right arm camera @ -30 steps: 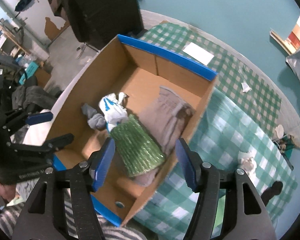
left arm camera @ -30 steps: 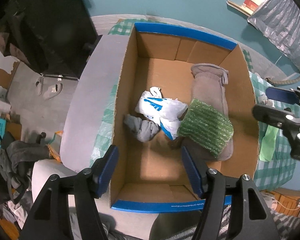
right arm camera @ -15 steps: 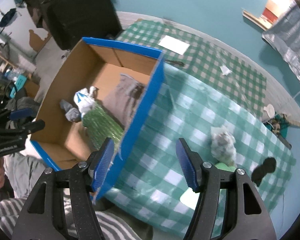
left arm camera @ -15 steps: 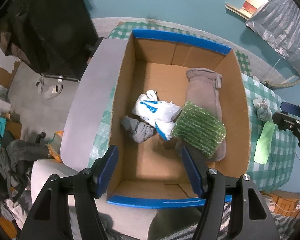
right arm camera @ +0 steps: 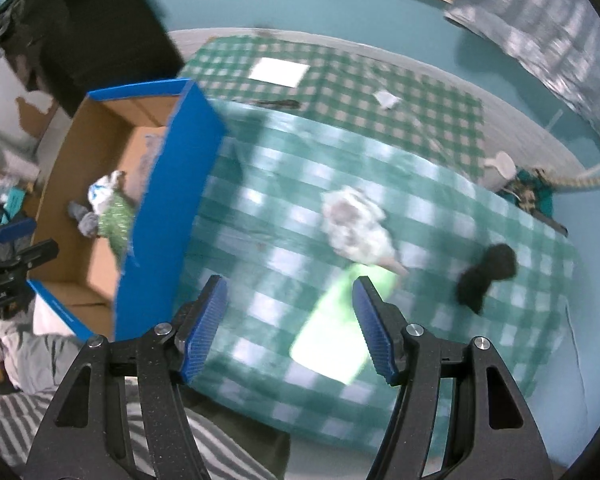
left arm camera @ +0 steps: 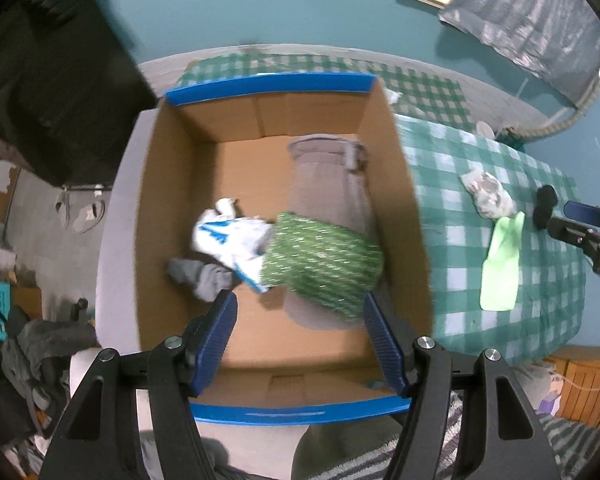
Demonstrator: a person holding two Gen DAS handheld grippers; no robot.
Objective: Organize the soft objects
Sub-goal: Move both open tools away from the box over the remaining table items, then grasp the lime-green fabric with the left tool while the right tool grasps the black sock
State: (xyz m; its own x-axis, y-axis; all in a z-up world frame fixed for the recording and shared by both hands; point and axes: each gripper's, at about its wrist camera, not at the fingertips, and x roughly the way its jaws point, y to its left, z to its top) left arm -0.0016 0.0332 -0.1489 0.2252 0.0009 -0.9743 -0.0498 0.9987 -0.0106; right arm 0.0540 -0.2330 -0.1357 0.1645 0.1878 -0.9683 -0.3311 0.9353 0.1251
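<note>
A cardboard box (left arm camera: 156,216) with blue rims holds a grey mitten (left arm camera: 328,184), green bubble wrap (left arm camera: 324,264), a white and blue plastic bag (left arm camera: 228,240) and a grey sock (left arm camera: 200,280). My left gripper (left arm camera: 300,340) is open and empty above the box's near end. My right gripper (right arm camera: 290,324) is open and empty above the checked tablecloth (right arm camera: 260,184). A light green cloth (right arm camera: 336,328) lies just beyond its fingers, with a crumpled white bag (right arm camera: 356,232) and a black sock (right arm camera: 488,272) farther off. These also show in the left wrist view: cloth (left arm camera: 502,264), bag (left arm camera: 488,196), sock (left arm camera: 544,204).
A white paper (right arm camera: 278,72) and a small white scrap (right arm camera: 386,98) lie on the far part of the table. A dark cabinet (left arm camera: 40,80) stands left of the box. My striped clothing (right arm camera: 204,440) is at the table's near edge.
My right gripper has swung right, from over the box to over the tablecloth near the light green cloth. My left gripper has stayed above the box, shifting slightly.
</note>
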